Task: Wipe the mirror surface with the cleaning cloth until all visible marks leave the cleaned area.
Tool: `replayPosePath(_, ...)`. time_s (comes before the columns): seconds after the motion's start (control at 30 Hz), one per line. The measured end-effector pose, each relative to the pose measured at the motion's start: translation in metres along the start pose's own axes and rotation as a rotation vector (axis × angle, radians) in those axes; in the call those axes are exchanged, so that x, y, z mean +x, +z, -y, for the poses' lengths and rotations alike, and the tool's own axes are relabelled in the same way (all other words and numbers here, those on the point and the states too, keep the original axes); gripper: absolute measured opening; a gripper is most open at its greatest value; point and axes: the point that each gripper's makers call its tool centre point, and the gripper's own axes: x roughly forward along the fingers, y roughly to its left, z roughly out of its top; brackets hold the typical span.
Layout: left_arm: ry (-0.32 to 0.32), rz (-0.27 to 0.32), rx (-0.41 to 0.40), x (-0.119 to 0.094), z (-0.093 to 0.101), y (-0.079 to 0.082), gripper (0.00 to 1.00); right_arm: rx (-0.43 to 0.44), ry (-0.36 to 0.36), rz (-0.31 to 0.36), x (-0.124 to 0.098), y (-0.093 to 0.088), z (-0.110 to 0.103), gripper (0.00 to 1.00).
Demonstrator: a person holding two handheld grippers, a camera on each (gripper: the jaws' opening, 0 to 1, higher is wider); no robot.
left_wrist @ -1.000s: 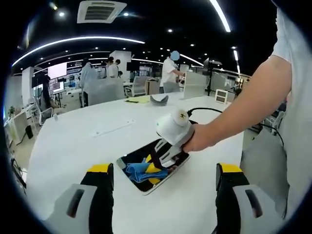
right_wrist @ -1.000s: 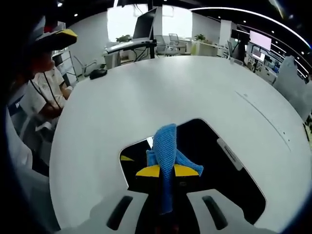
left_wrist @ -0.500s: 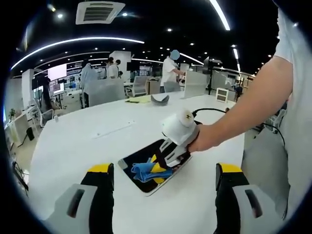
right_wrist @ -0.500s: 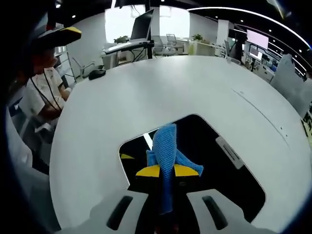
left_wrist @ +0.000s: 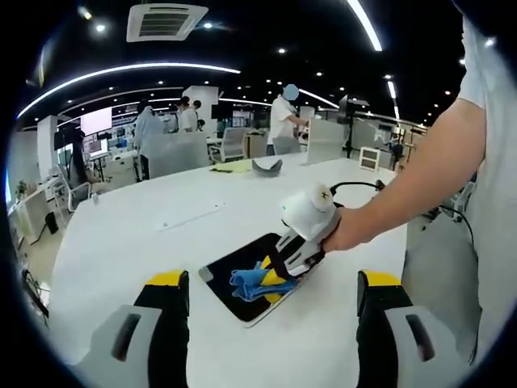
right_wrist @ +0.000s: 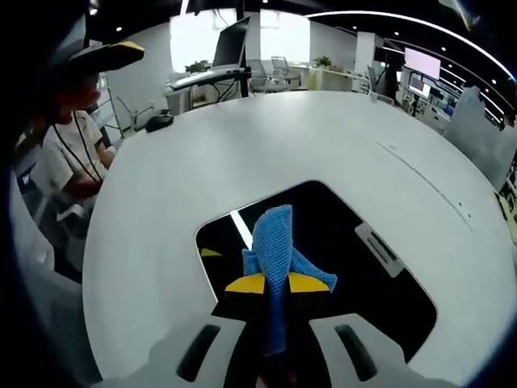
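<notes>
A dark rectangular mirror [left_wrist: 242, 279] [right_wrist: 355, 267] lies flat on the white table [left_wrist: 121, 234]. My right gripper [right_wrist: 277, 283] is shut on a blue cleaning cloth [right_wrist: 273, 242], which is pressed against the mirror's near side. In the left gripper view the right gripper [left_wrist: 275, 279] reaches in from the right, held by a person's hand [left_wrist: 343, 234], with the blue cloth [left_wrist: 250, 283] bunched on the glass. My left gripper [left_wrist: 271, 323] hangs open over the table in front of the mirror, with nothing between its yellow-tipped fingers [left_wrist: 166, 283].
A black cable [left_wrist: 351, 184] runs along the table's far right. A dark bowl-like object [left_wrist: 265, 166] and yellow paper [left_wrist: 230, 166] lie at the far edge. People stand at desks behind. A seated person [right_wrist: 73, 153] is left of the table in the right gripper view.
The right gripper has slid with the cloth across the mirror, toward its right end in the left gripper view. More dark glass now shows beside the cloth. The left gripper stays still.
</notes>
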Motion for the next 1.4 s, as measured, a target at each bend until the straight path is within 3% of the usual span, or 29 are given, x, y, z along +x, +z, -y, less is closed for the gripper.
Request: replayPosePath(1.4,-0.015,0.0,0.027,0.004,0.008,0.008,0.84,0.049,-0.071,-0.003,-0.043,-0.047,0.023,0.02)
